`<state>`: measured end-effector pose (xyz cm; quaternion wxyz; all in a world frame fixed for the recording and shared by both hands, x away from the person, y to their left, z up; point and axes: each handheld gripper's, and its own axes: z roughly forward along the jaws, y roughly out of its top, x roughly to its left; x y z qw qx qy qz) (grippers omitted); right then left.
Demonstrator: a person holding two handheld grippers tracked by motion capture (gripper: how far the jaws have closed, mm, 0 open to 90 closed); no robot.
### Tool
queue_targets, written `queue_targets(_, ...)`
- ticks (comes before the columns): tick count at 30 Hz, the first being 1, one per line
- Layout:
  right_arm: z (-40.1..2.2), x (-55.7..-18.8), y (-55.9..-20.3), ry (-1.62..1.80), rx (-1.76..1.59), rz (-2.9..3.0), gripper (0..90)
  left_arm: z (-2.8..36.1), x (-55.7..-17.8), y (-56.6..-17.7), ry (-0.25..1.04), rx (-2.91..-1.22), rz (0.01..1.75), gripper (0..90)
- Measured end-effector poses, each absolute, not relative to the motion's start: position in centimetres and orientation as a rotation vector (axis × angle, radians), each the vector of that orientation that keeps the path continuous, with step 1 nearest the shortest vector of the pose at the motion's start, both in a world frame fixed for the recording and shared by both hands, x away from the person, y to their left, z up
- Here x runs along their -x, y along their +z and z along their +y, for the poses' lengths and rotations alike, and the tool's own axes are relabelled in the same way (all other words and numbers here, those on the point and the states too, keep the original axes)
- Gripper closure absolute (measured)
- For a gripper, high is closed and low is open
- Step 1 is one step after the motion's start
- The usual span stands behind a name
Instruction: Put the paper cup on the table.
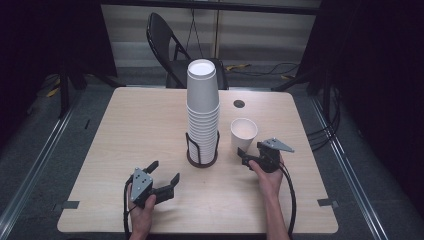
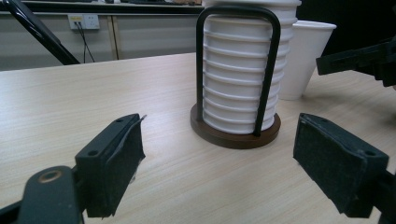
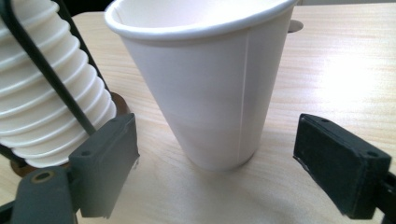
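Clearly my right gripper (image 3: 212,172) stands wide around the paper cup (image 3: 205,84), light and crushable, so I'd pinch mid-wall gently.

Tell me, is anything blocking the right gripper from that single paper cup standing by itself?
Nothing visible. The right gripper is open, and the single cup stands upright just ahead of its jaws on bare table. The cup stack sits off to one side.
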<state>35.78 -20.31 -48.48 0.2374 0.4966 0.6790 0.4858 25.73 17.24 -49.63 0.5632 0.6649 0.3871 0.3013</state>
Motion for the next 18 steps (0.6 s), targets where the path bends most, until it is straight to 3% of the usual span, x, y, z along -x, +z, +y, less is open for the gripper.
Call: queue_targets(18,-19.8,-31.5,-47.3,1.367,-1.261,1.781,13.6,17.4,-25.8,-49.6,0.711,-1.538,0.957,15.6)
